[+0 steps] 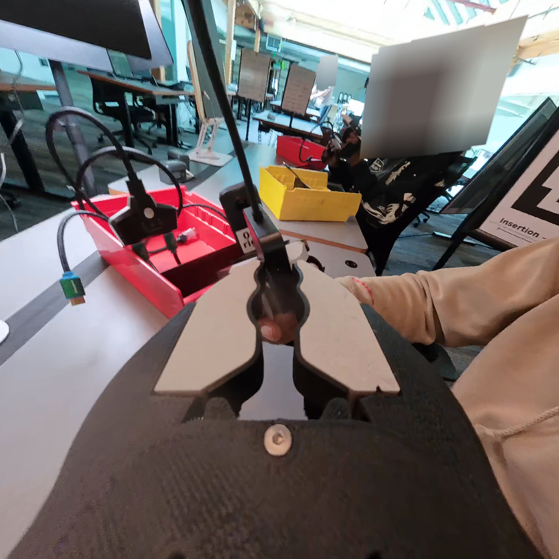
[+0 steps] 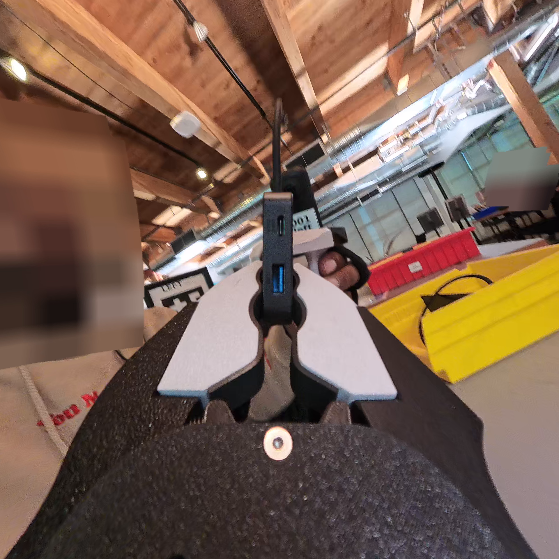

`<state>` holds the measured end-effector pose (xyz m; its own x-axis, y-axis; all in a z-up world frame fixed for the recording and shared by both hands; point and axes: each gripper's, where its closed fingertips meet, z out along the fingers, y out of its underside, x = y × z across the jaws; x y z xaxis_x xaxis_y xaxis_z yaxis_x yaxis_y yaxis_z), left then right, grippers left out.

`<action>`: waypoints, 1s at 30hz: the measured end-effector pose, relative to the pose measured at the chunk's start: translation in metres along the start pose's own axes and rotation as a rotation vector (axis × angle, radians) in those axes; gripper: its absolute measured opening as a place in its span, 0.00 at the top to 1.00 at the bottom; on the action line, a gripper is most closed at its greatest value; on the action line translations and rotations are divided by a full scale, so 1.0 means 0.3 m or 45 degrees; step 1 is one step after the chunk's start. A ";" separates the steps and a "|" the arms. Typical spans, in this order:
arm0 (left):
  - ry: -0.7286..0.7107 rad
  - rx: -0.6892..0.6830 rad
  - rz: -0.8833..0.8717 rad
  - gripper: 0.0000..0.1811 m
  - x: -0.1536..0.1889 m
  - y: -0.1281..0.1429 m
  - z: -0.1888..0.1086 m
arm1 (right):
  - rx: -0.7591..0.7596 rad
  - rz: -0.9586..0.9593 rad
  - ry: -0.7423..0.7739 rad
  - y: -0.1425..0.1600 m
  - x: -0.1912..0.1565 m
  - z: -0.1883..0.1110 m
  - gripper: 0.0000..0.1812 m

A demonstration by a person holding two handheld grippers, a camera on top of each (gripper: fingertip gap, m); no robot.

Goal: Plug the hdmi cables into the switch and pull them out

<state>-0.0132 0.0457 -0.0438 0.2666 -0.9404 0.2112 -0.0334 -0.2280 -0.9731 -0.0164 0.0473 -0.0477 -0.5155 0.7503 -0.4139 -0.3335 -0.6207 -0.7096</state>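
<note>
My left gripper point(image 1: 276, 269) is shut on the near edge of a flat black adapter box point(image 1: 269, 239), whose black cable point(image 1: 223, 99) runs upward. My right gripper point(image 2: 276, 269) is shut on the same box point(image 2: 277, 242) from the opposite side, where a blue port and a small oval port face me. Each gripper shows behind the box in the other's view: the right gripper point(image 1: 239, 205) and the left gripper point(image 2: 302, 205). A black HDMI switch point(image 1: 142, 220) with a round button hangs over a red bin point(image 1: 136, 269), with two green plugs in its underside. A loose green-blue HDMI plug point(image 1: 72, 287) dangles at the left.
A yellow bin point(image 1: 308, 202) with a black cable stands behind the red one and also shows in the right wrist view point(image 2: 484, 317). A second red bin point(image 1: 299, 149) lies farther back. A person in a beige sleeve point(image 1: 453, 302) is at the right. A monitor point(image 1: 496, 169) and a marker board stand at the right. The tips of both grippers are at nearly the same place. From either gripper's tips it is about 25 centimetres to the black HDMI switch point(image 1: 142, 220).
</note>
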 end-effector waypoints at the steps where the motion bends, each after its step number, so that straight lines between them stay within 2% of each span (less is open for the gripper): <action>1: 0.014 -0.027 -0.028 0.91 -0.003 0.009 -0.006 | -0.048 -0.018 0.021 0.015 0.006 0.000 0.93; 5: 0.069 -0.073 -0.181 0.91 -0.021 0.032 -0.028 | -0.221 -0.149 0.151 0.057 0.036 -0.006 0.92; 8: 0.093 -0.068 -0.251 0.91 -0.035 0.038 -0.040 | -0.254 -0.199 0.204 0.058 0.046 -0.014 0.90; 14: 0.085 -0.170 -0.209 0.92 -0.015 0.071 -0.026 | -0.253 -0.148 0.177 0.061 0.044 -0.024 0.88; 16: 0.086 -0.203 -0.176 0.92 0.000 0.078 -0.019 | -0.282 -0.136 0.123 0.078 0.027 -0.024 0.93; 22: 0.100 -0.196 -0.082 0.91 0.015 0.072 -0.028 | -0.344 -0.242 0.134 0.089 0.011 -0.016 0.93; 24: 0.034 -0.165 -0.037 0.86 -0.008 0.054 -0.043 | -0.343 -0.255 0.140 0.086 0.011 -0.019 0.93; 26: -0.081 -0.150 0.018 0.85 -0.053 0.036 -0.079 | -0.313 -0.258 0.150 0.068 0.012 -0.024 0.93; 30: -0.400 -0.180 0.153 0.83 -0.182 0.009 -0.220 | -0.260 -0.264 0.172 0.028 0.010 -0.041 0.93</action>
<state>-0.0913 0.0797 -0.0519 0.5352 -0.8439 0.0364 -0.2091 -0.1741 -0.9623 -0.0111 0.0471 -0.0620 -0.3392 0.8879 -0.3107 -0.2483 -0.4031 -0.8808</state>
